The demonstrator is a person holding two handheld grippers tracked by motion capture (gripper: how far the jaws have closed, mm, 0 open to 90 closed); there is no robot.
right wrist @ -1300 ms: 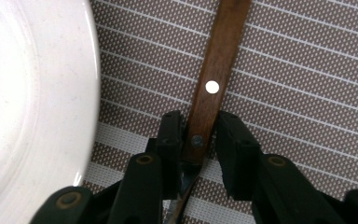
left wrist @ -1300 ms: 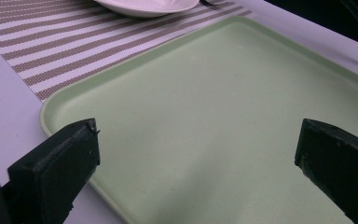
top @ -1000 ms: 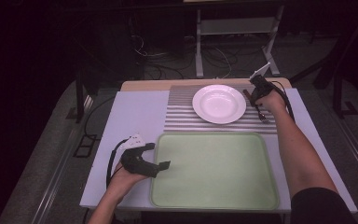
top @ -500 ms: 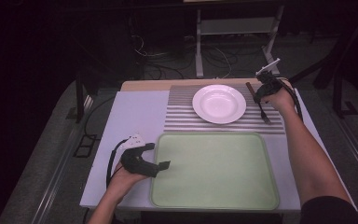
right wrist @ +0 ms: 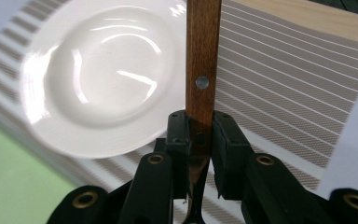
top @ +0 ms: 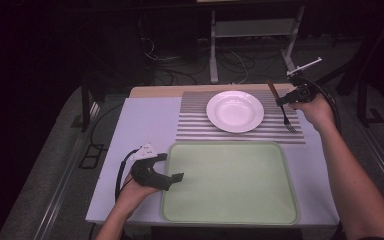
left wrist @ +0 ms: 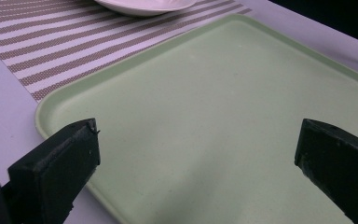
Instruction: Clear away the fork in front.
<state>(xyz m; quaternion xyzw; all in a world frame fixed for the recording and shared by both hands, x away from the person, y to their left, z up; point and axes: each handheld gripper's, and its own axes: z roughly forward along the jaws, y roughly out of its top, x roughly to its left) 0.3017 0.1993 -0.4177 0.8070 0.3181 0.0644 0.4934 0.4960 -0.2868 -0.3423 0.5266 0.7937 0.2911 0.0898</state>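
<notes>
Right hand-held gripper (top: 285, 100) pinching a wooden-handled fork (top: 281, 105) near the base of its handle, jaws pressed against both sides of the wood, as seen close up in the right gripper view (right wrist: 200, 135). Fork lifted clear of the striped placemat (top: 200, 125), handle up and away, tines hanging down toward the mat's right edge, just beside the white plate (top: 235, 111). Left hand-held gripper (top: 172, 177) spread wide and holding nothing, resting at the left rim of the green tray (top: 230, 220), with bare tray between its jaws in the left gripper view (left wrist: 205, 135).

Step in hand, judging by the layout: carrying the picked-up fork off the placemat, probably toward the tray or a new spot by the plate. Next move calls for a steady carry without letting the fork swing in the pinch, then lowering until the tines and handle lie flat on the surface before spreading the jaws. Risk of the fork pivoting, given the narrow grip on the handle.
</notes>
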